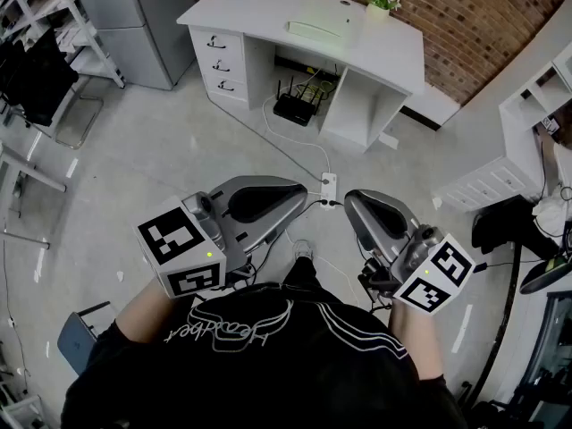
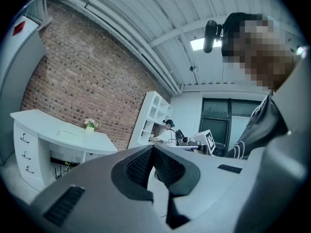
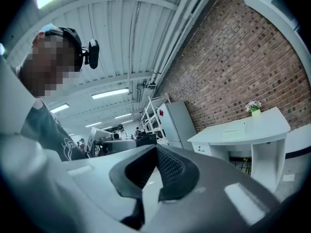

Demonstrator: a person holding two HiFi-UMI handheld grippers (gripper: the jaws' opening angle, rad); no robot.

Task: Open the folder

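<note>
From the head view, we stand well apart from the white surface (image 1: 241, 7). On it lies a flat pale thing that we take to be the folder (image 1: 317, 30), with a small flower pot (image 1: 379, 0) near its far right. The left tongs (image 1: 286, 198) and the right tongs (image 1: 366, 211) are both held close to our body over the floor (image 1: 161, 150), and neither touches anything.

In the left gripper view, the left tongs (image 2: 153, 150) are fully closed, pad against pad, with nothing between them. The surface (image 2: 43, 125) sits off to the left, and the folder (image 2: 71, 134) lies flat just beside the flower pot (image 2: 89, 124).

In the right gripper view, the right tongs (image 3: 156, 152) are likewise pressed together and empty. The surface (image 3: 265, 125) is far to the right, with the folder (image 3: 234, 131) on it.

We judge the task not yet begun. To do this step well, we should first walk up to the surface and square ourselves to the folder. We then spread one pair of tongs and work a tip under the free edge of the cover. The other pair can press the back down so that the folder does not slide as the cover lifts.
</note>
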